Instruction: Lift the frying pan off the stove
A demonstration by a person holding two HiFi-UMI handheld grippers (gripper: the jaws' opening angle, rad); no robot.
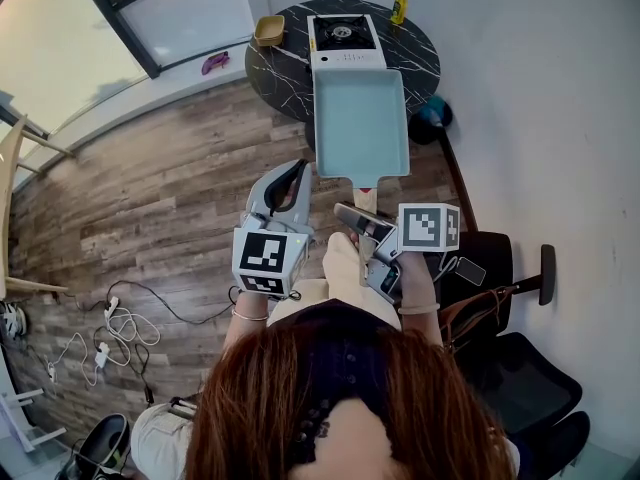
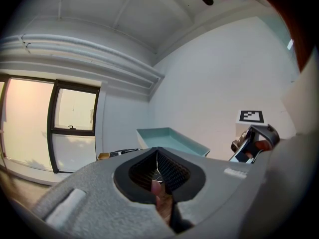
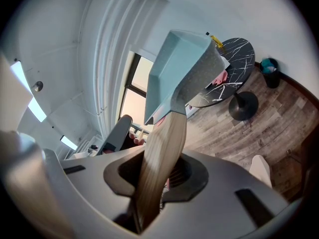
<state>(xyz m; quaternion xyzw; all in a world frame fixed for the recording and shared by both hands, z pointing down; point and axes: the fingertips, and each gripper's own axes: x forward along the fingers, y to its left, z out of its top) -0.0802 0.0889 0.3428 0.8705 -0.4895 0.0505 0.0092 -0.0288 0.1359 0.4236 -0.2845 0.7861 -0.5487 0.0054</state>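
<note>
Airborne: right gripper (image 3: 158, 179) fingers pinch the wooden handle (image 3: 163, 143) of the frying pan (image 1: 360, 123), left gripper (image 2: 157, 159) fingers pressed together, empty, and that heavy overhang could twist it loose!

Daylight floods in through the large dark-framed windows (image 1: 190, 13), which blow out to a warm whitish glare, and leaves the brown wood-plank floor (image 1: 150, 198) and plain white wall (image 1: 540, 88) evenly bright with only soft shadows. Both gripper views are fisheye-bent, straight lines curving toward black vignetted corners. In the right gripper view the pale wooden handle (image 3: 162, 158) of the light-blue rectangular frying pan (image 3: 177, 68) is blurred close to the lens.
</note>
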